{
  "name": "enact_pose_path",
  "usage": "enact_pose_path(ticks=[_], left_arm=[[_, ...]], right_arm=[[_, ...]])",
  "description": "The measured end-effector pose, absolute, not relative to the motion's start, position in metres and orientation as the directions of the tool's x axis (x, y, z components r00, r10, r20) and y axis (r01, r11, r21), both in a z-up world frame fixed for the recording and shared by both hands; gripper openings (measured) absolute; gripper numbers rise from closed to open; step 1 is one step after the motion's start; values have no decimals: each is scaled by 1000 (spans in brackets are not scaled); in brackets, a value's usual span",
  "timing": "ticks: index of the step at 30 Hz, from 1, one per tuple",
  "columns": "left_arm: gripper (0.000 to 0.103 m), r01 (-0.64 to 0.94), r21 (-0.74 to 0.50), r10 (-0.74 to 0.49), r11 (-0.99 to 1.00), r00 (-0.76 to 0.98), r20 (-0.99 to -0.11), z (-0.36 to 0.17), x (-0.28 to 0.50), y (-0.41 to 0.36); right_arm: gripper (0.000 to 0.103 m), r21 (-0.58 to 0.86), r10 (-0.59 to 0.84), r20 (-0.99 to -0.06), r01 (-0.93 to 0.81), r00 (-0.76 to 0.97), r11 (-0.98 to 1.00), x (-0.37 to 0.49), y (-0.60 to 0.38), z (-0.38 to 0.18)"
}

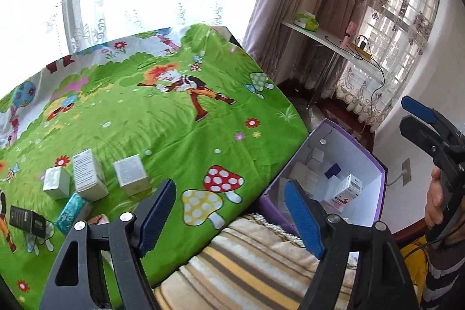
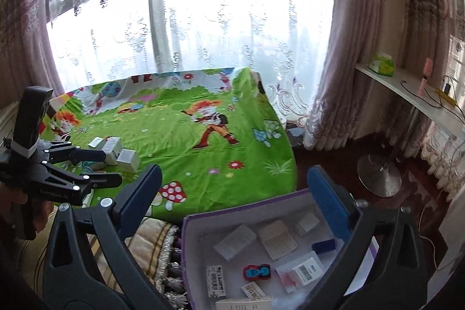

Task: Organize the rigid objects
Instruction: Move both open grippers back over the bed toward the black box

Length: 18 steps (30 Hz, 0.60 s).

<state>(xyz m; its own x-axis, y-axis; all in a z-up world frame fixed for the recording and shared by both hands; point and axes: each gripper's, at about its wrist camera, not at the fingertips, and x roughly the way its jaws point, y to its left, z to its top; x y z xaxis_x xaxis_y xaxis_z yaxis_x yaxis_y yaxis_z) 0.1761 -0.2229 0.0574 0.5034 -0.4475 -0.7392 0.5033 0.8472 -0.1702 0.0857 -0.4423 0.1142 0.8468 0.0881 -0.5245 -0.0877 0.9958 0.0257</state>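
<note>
I can read no words anywhere. Inside the purple cardboard box (image 2: 186, 225) with white lining, a small white carton (image 2: 308, 270) shows a barcode, and a flat white packet (image 2: 215, 281) carries print too blurred to read.

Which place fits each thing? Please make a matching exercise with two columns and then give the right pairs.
Things:
1. toy car
2. black box
3. green packet
4. round metal base

Places:
A. on the white shelf by the window
B. on the dark floor
C. inside the purple box
D. on the green sheet

Pairs: 1-C, 2-D, 3-A, 4-B
</note>
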Motion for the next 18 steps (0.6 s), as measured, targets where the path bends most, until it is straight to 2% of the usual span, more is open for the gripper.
enact_pose_path(ticks=[7,18], left_arm=[[78,355,-150,-347,923,597,-723,64,188,-137],[78,-3,-222,-173,975,615,-769,42,222,-10]], right_arm=[[101,10,178,-552,-207,814,978,99,-382,113],[101,5,265,-638,-341,723,940,134,-300,110]])
